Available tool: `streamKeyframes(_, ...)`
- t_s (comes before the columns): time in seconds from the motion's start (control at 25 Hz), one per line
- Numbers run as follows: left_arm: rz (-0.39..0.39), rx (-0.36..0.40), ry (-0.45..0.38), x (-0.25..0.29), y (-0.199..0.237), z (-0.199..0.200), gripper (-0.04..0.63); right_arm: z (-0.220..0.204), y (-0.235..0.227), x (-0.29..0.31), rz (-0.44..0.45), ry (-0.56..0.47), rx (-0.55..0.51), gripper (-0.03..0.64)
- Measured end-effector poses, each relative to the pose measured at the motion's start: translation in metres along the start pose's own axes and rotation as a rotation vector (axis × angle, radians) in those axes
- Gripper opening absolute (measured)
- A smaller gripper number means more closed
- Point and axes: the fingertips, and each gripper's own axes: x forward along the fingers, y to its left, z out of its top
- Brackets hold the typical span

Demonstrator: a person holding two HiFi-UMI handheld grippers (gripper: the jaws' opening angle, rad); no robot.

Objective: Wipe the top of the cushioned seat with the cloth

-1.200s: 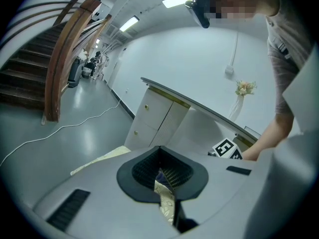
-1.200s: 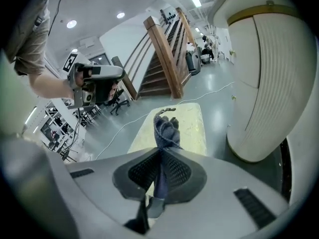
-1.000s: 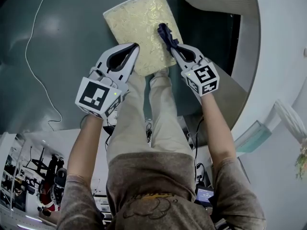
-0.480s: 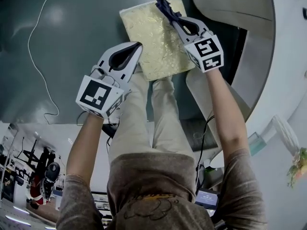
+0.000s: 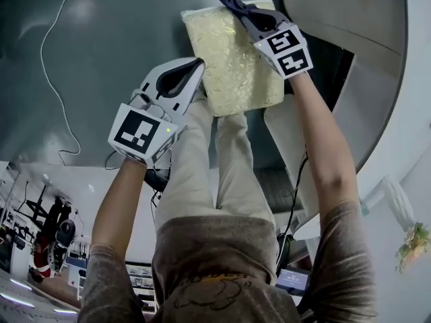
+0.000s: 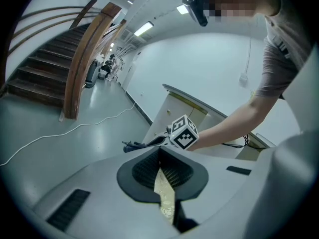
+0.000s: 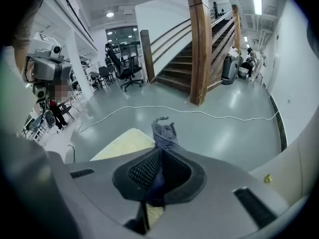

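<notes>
Head view: the pale yellow cushioned seat (image 5: 236, 69) is clamped at its near left edge by the closed left hand-held gripper (image 5: 197, 64). The dark cloth (image 5: 229, 1) is pinched in the closed right hand-held gripper (image 5: 237, 7) at the seat's far corner. Only black-and-white square markers are carried on the cubes, and over the last second the cloth has been drawn from mid-seat to that corner.

Head view steeply down; gripper views close along own jaws — all share cushioned seat (image 5: 236, 59).
</notes>
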Motion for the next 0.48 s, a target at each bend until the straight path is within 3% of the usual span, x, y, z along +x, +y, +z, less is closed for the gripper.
streamKeyframes(0.48, -0.002, -0.019, 0.002, 0.000, 0.004, -0.004, 0.017, -0.012, 0.004, 0.013, 0.031, 0.030, 0.056, 0.023)
